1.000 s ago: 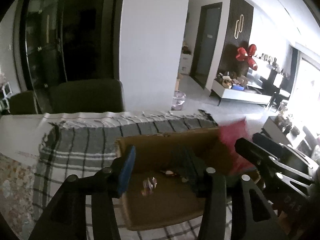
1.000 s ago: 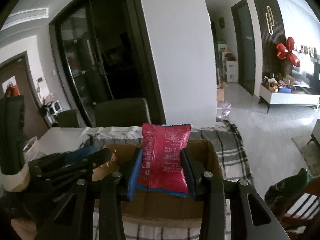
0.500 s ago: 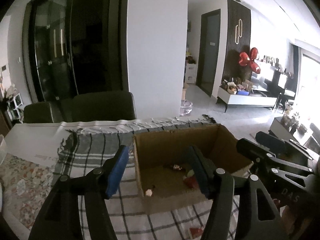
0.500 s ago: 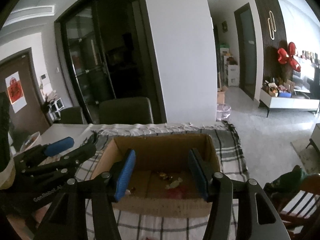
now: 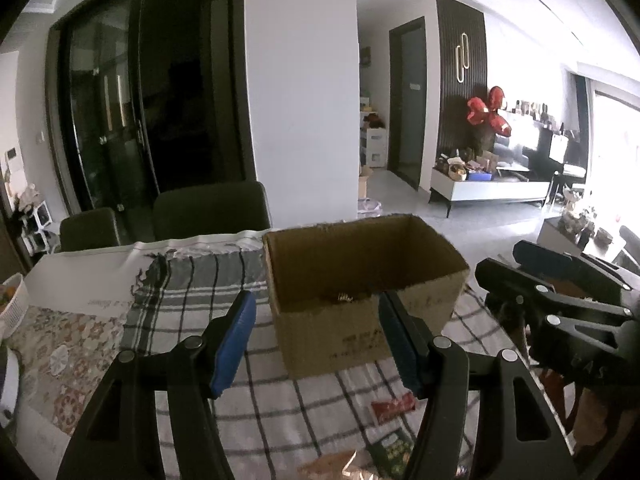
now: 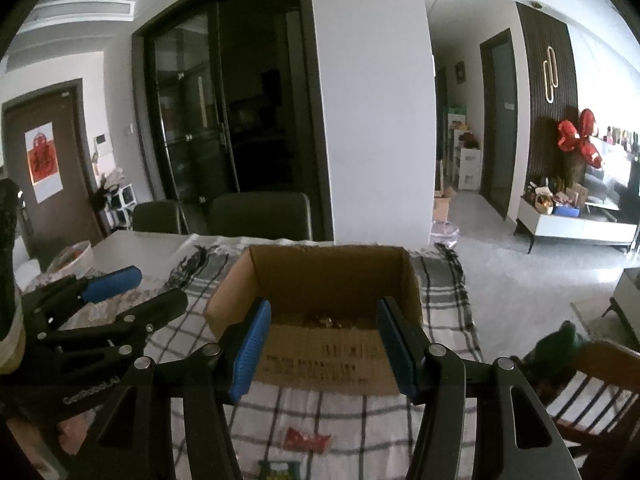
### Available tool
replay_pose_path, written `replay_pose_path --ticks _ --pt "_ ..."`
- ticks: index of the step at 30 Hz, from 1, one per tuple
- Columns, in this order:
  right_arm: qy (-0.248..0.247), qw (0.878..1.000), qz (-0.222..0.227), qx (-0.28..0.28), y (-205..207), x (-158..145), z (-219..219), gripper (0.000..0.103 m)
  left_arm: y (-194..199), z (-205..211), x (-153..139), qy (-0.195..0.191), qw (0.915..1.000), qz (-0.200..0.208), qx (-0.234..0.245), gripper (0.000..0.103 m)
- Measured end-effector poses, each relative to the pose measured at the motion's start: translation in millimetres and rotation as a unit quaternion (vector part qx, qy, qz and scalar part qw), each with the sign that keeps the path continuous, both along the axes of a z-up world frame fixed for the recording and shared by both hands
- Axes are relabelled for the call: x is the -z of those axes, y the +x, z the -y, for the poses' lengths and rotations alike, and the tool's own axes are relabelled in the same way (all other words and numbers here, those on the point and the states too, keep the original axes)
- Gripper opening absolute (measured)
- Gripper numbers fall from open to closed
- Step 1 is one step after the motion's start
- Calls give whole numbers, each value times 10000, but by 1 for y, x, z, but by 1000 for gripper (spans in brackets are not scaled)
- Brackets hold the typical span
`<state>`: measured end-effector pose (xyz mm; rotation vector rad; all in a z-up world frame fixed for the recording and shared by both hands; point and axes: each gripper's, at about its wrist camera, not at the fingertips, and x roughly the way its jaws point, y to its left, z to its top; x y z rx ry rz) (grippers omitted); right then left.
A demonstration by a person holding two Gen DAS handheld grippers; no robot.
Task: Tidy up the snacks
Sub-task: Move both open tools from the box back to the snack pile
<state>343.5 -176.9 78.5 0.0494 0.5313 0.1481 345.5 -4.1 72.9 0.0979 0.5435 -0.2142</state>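
I'm seeing open cloth (image 5: 256, 412) before the cardboard box (image 5: 352, 332), whose walls are blocking level entry; 2 packets (image 5: 394, 404) are lying nearby.

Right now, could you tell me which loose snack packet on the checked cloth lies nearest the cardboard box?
The red packet; the green packet lies farther from the box.

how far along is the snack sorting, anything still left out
Partly done. The box already has a few small wrapped snacks on its floor. Nothing is in hand: the left gripper and right gripper both stand open and empty, jaws having just opened. Still left on the checked cloth in front of the box: a red packet, a green packet and another wrapper at the bottom edge.
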Motion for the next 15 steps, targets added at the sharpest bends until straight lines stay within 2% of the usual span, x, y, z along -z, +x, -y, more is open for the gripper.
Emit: replay_pose_path --ticks 6,15 --pt "47 10000 -69 8 -25 12 6 56 -30 0 12 173 9998 40 -88 65" --pt "-3 9991 -419 -28 -53 44 10 56 -62 -1 43 268 9992 -199 -204 66"
